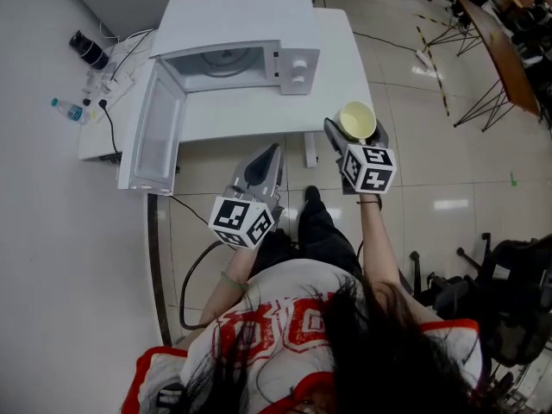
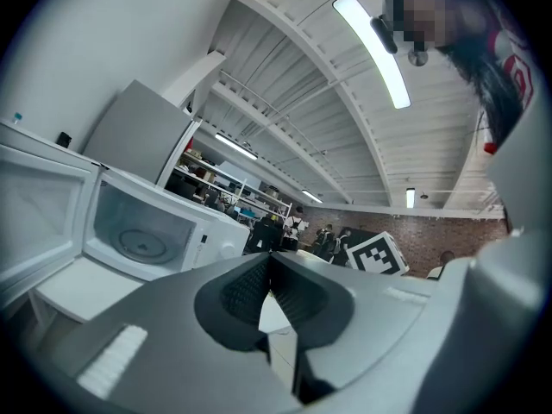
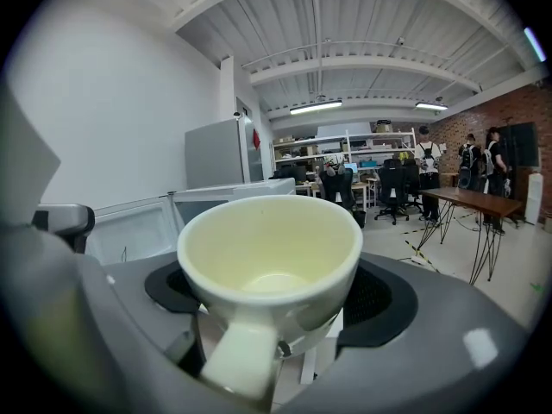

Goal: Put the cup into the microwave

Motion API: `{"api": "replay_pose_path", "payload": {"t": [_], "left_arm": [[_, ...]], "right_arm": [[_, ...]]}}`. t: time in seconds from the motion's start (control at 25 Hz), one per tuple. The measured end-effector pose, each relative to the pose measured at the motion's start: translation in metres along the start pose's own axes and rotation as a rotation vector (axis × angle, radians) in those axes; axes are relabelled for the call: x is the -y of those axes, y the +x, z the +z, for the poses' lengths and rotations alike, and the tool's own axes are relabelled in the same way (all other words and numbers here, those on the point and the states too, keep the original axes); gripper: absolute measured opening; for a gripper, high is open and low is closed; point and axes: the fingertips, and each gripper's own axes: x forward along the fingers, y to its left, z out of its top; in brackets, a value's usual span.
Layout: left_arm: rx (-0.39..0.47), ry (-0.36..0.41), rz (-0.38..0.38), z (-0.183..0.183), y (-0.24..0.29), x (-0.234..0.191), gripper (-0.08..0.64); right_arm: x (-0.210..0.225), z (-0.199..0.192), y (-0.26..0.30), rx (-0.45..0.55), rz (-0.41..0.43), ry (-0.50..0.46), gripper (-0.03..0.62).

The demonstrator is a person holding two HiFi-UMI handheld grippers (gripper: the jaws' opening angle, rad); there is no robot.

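A: How's the left hand-held gripper (image 1: 272, 152)?
B: Jaws together with nothing between them, held close before the torso and pointing forward.
A: And the right hand-held gripper (image 1: 356, 128)?
B: Its forearm is stretched further forward, and its jaws clamp the upright cup (image 3: 272, 257) from both sides.
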Motion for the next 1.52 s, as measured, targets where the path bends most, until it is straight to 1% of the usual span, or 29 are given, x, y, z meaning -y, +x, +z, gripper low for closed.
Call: {"api": "replay_pose_path", "payload": {"t": [0.2, 0.48, 0.84, 1.12, 1.32, 1.52], "left_arm": [[0.003, -0.007, 0.015, -0.003, -0.025, -0.005, -0.011], [0.023, -0.006, 0.033, -0.001, -0.039, 0.0, -0.011], [0.07, 0.023, 0.127, 0.013, -0.036, 0.0, -0.011], [0.073, 0.032, 0.217, 0.004, -0.042, -0.004, -0.011], [0.093, 0.031, 0.275, 0.002, -0.056, -0.012, -0.011], [0.1, 0.033, 0.305, 0.006, -0.063, -0.025, -0.011]], "right_arm": [[-0.021, -0.006, -0.016, 0.006, 0.006, -0.003, 0.46], [-0.05, -0.005, -0.023, 0.013, 0.075, -0.032, 0.459], [-0.077, -0.001, -0.007, -0.002, 0.22, -0.071, 0.459], [-0.097, -0.006, 0.001, -0.015, 0.327, -0.12, 0.459], [-0.111, -0.016, 0.01, -0.025, 0.37, -0.145, 0.459], [-0.129, -0.02, 0.02, -0.043, 0.406, -0.155, 0.459]]}}
